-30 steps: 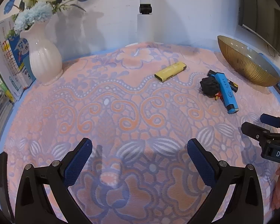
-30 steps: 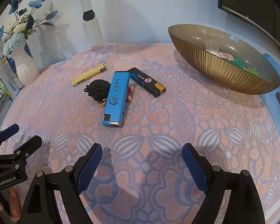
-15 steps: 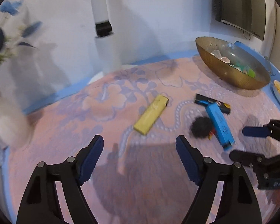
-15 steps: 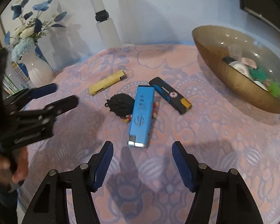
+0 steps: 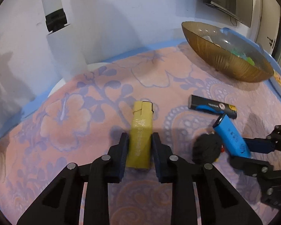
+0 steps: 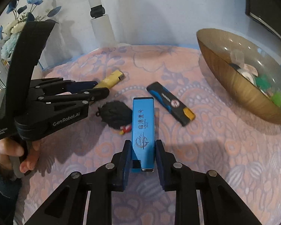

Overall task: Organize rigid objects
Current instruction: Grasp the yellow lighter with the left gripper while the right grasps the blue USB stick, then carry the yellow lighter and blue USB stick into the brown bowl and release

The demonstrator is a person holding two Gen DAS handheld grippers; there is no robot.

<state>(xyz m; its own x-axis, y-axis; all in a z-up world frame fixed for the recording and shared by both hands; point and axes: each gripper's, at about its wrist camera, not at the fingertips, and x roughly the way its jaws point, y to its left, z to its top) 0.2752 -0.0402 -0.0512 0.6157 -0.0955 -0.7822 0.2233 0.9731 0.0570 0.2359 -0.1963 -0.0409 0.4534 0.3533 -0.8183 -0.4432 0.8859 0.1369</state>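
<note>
Through the left wrist camera, your left gripper [image 5: 140,146] had its pads pressed against both long sides of the yellow lighter [image 5: 141,137], which lay flat on the patterned cloth [image 5: 75,121], the gold bowl [image 5: 226,61] well apart at upper right. Through the right wrist camera, your right gripper [image 6: 142,154] was clamped on the near end of the blue lighter [image 6: 143,129] (its far end leaned by the black figurine [image 6: 115,115]), the black-and-blue lighter [image 6: 170,106] just beyond. Lifting that blue one could drag the figurine, and a grip so near the end might let it pivot and slip.
</note>
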